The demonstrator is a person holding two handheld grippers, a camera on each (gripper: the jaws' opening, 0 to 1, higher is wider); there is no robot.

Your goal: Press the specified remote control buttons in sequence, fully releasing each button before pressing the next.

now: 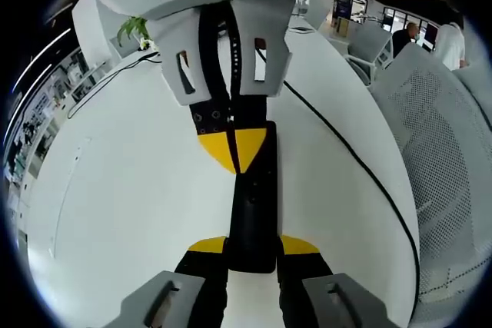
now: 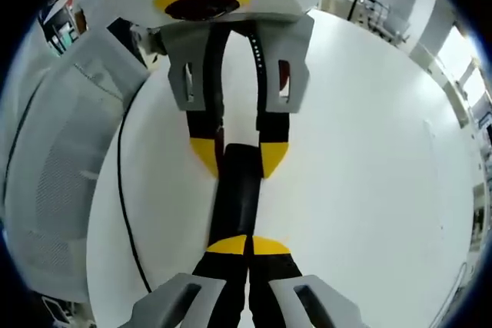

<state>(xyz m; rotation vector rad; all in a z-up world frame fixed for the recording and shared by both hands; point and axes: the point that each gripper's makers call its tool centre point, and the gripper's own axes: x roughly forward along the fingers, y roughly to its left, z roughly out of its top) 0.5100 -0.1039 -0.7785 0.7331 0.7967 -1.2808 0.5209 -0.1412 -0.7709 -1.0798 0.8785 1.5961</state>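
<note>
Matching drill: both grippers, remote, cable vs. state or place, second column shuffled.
1 left hand-held gripper
2 right hand-held gripper
3 remote
4 cable

A yellow tips shut together on the remote
B thin line curving across the white table
C jaws on either side of the remote's end
D long black bar between both grippers

Pairs: 1-C, 2-A, 3-D, 4-B

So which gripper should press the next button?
Probably right. The right gripper's shut jaws sit over the remote control's top face, while the left gripper grips its end, steadying it.
</note>
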